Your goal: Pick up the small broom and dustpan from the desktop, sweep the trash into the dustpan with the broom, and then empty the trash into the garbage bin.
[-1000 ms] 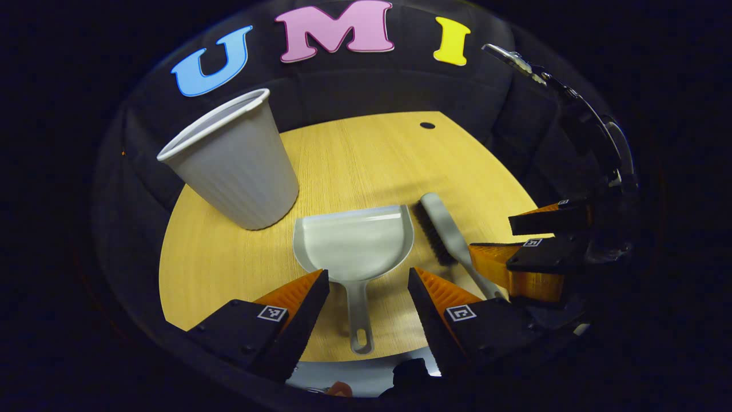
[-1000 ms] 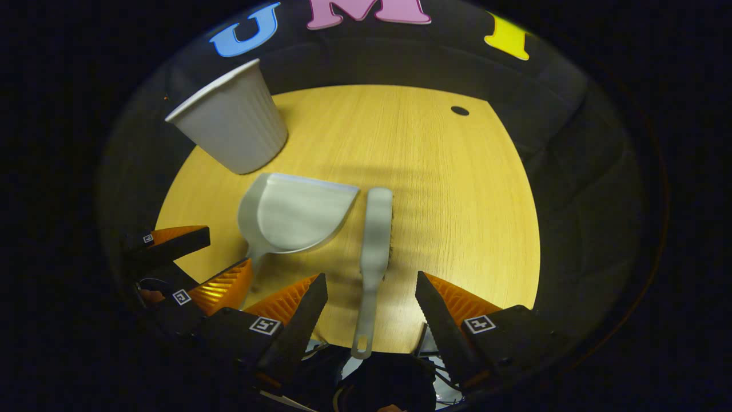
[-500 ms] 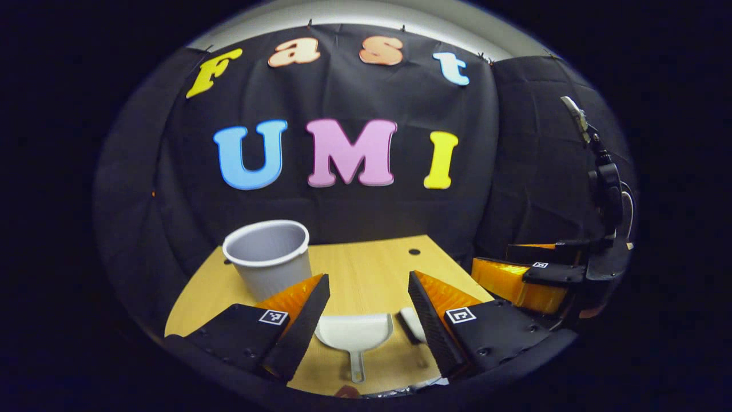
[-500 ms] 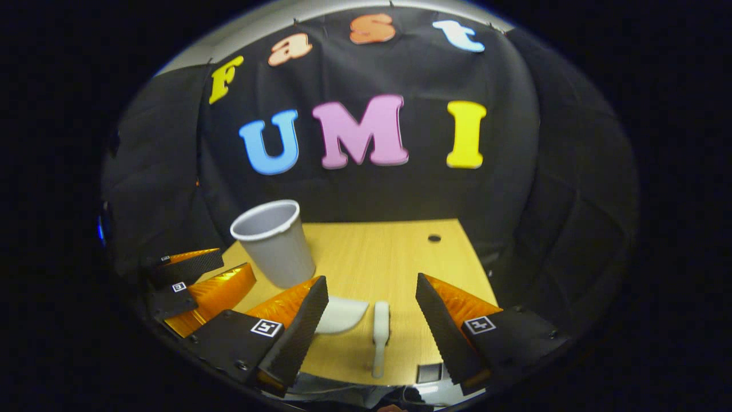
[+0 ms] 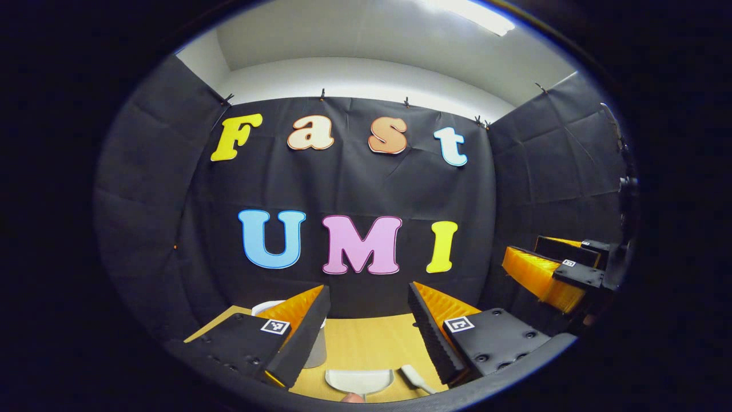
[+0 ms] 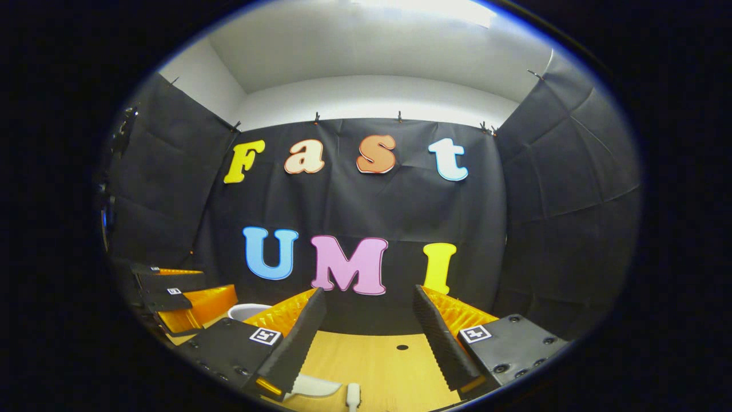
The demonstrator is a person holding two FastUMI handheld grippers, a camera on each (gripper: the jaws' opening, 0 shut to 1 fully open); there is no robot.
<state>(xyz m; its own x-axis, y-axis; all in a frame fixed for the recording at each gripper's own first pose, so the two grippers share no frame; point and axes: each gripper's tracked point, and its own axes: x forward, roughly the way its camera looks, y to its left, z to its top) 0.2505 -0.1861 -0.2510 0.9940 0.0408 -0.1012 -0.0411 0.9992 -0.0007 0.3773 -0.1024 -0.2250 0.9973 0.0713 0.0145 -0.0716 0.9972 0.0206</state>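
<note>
A grey dustpan [image 5: 357, 380] and a small grey broom [image 5: 413, 377] lie side by side on the wooden table [image 5: 366, 343], low in the left gripper view. My left gripper [image 5: 367, 297] is held level above them, open, with nothing between its fingers. The white bin [image 5: 316, 350] stands behind its left finger, mostly hidden. In the right gripper view the dustpan [image 6: 311, 386] and the broom [image 6: 353, 395] peek out at the bottom edge. My right gripper [image 6: 369, 297] is open and empty. The bin's rim [image 6: 246, 312] shows at the left.
The other gripper [image 5: 549, 269] hangs at the right of the left gripper view, and the other gripper [image 6: 183, 292] sits at the left of the right gripper view. A small dark hole [image 6: 402, 347] marks the table [image 6: 389, 366] near the far edge. Black cloth walls stand close behind.
Both grippers have tilted up from looking down at the table to facing the back wall. The dustpan, broom and bin have slid to the bottom of both views, still resting on the table.
</note>
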